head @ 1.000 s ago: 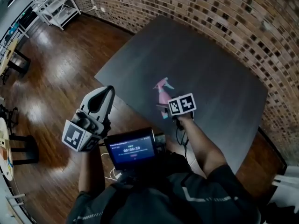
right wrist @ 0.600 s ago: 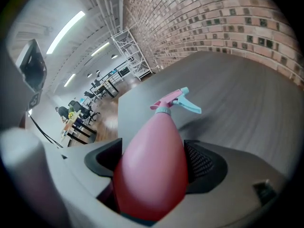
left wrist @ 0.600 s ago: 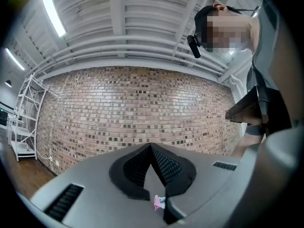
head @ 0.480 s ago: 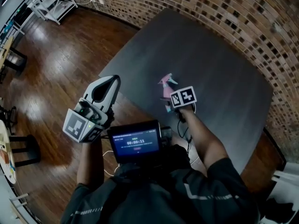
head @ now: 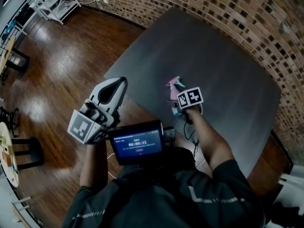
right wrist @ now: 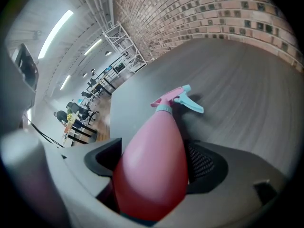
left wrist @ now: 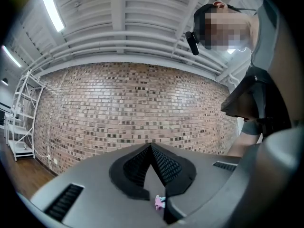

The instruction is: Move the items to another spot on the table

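Observation:
A pink spray bottle (head: 171,93) with a light blue trigger lies along the dark table (head: 228,80), nozzle pointing away from me. My right gripper (head: 175,103) is closed around its fat body, and in the right gripper view the bottle (right wrist: 151,170) fills the gap between both pads of the gripper (right wrist: 154,153). My left gripper (head: 119,83) hangs over the table's near left edge, shut and empty. In the left gripper view its tips (left wrist: 151,147) meet, and the bottle (left wrist: 159,202) shows small below them.
A brick wall (head: 237,8) runs behind the table's far side. Wooden floor (head: 57,65) lies to the left, with a white shelf rack (head: 50,1) in the far corner. A small screen (head: 137,145) sits at my chest.
My right gripper and the pink bottle have shifted slightly up and to the right in the head view. The left gripper stays about where it was, still shut.

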The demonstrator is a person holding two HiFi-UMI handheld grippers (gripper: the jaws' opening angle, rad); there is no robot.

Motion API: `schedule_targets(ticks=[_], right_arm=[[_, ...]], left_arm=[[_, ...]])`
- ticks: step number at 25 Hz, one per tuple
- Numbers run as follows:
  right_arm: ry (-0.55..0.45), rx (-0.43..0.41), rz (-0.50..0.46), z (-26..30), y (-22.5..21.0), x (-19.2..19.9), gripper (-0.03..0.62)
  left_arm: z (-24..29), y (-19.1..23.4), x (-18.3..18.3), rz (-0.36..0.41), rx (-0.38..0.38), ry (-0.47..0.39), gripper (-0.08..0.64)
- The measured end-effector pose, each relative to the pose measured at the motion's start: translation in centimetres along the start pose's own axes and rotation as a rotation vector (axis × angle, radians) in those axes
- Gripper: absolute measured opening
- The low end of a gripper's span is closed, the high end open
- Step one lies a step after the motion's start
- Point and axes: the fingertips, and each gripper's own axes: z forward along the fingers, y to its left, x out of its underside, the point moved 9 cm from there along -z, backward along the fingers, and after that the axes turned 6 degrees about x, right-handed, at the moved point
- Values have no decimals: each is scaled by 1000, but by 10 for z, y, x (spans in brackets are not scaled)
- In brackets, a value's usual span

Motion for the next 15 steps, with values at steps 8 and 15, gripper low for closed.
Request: schedule_targets(ticks=[8, 15], right_arm=[[-41, 25, -34, -4, -3, 6, 431], [-137, 32, -16, -48, -10, 16, 431]], left_arm=[[2, -13, 0, 5, 7, -5, -8], [2, -39, -8, -36, 5, -22, -8]])
